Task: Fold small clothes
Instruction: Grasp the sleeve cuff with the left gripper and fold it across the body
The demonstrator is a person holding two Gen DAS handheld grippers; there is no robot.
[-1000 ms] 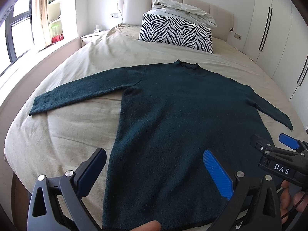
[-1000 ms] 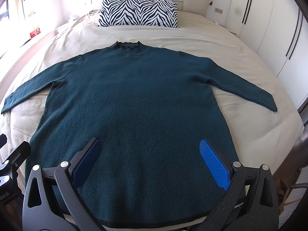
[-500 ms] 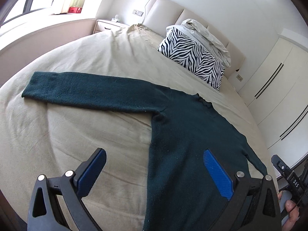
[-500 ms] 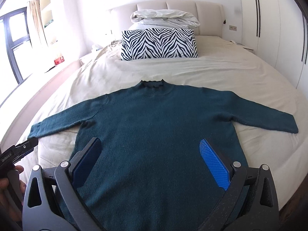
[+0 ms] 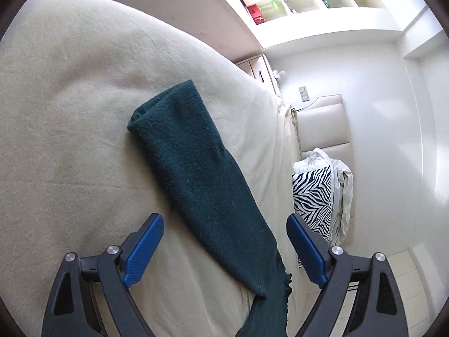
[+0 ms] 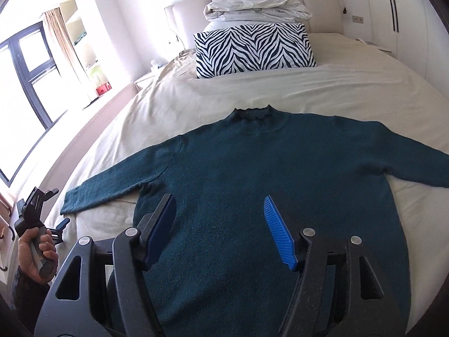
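Observation:
A dark teal sweater (image 6: 266,185) lies flat and face up on the beige bed (image 6: 350,90), sleeves spread to both sides. In the left wrist view its left sleeve (image 5: 193,168) runs away from me, cuff at the far end. My left gripper (image 5: 224,224) is open, hovering over that sleeve, and it also shows in the right wrist view (image 6: 60,229) just off the cuff. My right gripper (image 6: 220,207) is open above the sweater's lower body. Neither holds anything.
A zebra-print pillow (image 6: 252,50) and a folded white duvet (image 6: 258,8) sit at the headboard. A nightstand (image 5: 263,70) and window shelves stand on the left side of the bed. White wardrobes (image 6: 393,14) line the right wall.
My left gripper has swung out to the left and rolled, now over the left sleeve near the cuff. My right gripper has shifted a little; the sweater has not moved.

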